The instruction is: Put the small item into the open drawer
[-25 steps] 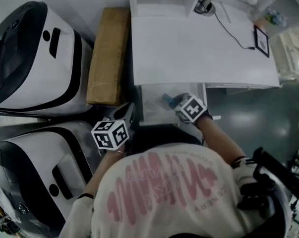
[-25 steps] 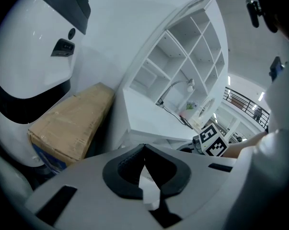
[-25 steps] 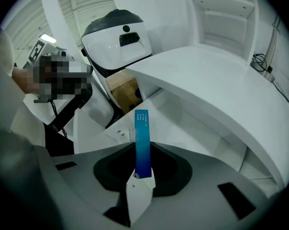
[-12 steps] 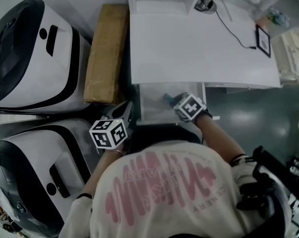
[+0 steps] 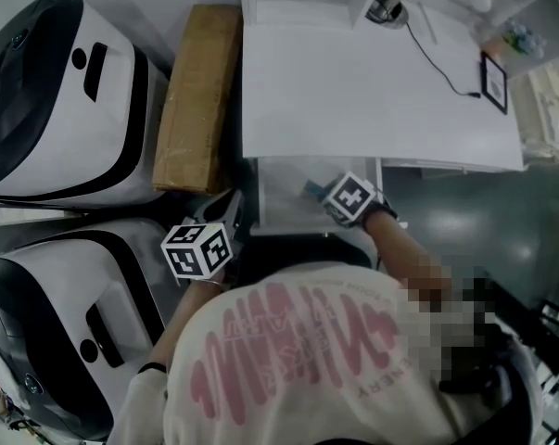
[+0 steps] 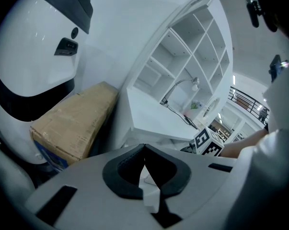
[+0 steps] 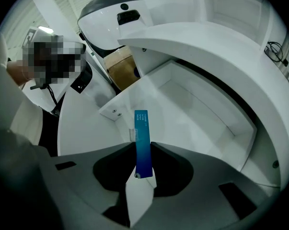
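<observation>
Jaws of the right gripper are pinched on the small item, a thin blue strip held upright over the open drawer. Step in hand: placement. Next, item prob. to be lowered in & jaws spread.

Left gripper view: the left gripper is pressed together, empty, pointed twd the shelving.

Head view: right forearm is stretched fwd to the drawer under the counter; left is held low beside it.

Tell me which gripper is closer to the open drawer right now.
Right. The right gripper hangs over the open drawer, shut on a slim blue item. The left gripper sits outside the drawer, off its left front corner, near the cardboard box.
</observation>
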A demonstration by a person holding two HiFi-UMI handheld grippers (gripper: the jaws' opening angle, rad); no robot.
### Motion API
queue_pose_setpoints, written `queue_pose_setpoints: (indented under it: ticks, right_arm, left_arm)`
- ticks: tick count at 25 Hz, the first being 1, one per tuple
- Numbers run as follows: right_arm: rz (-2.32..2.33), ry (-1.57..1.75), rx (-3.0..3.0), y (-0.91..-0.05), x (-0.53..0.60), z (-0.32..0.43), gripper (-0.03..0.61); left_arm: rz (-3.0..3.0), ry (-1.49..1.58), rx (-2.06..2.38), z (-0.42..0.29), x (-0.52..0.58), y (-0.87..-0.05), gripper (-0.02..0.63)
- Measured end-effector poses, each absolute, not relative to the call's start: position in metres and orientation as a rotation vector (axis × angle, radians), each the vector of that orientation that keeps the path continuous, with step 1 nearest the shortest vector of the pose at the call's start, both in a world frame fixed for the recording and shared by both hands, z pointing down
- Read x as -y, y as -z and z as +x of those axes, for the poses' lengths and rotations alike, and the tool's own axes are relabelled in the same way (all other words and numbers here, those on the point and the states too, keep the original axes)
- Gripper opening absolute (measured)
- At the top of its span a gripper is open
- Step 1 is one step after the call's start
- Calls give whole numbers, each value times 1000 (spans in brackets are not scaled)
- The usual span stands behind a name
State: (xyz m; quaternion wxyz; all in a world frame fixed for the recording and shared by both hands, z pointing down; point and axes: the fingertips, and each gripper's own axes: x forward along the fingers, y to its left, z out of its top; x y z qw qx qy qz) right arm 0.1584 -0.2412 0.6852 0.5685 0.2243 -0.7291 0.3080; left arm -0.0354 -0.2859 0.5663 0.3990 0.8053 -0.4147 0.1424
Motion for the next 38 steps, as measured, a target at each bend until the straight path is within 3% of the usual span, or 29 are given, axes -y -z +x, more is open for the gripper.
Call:
queue_pose_setpoints:
  ticks: [15, 38]
  right_arm:
    - [436, -469, 1625, -697, 251, 178, 149]
    - [487, -462, 1685, -721, 277, 190, 247]
  left_arm:
    - [2019, -373, 1071, -35, 286, -567, 31]
    - [1959, -416, 1123, -43, 272, -582, 31]
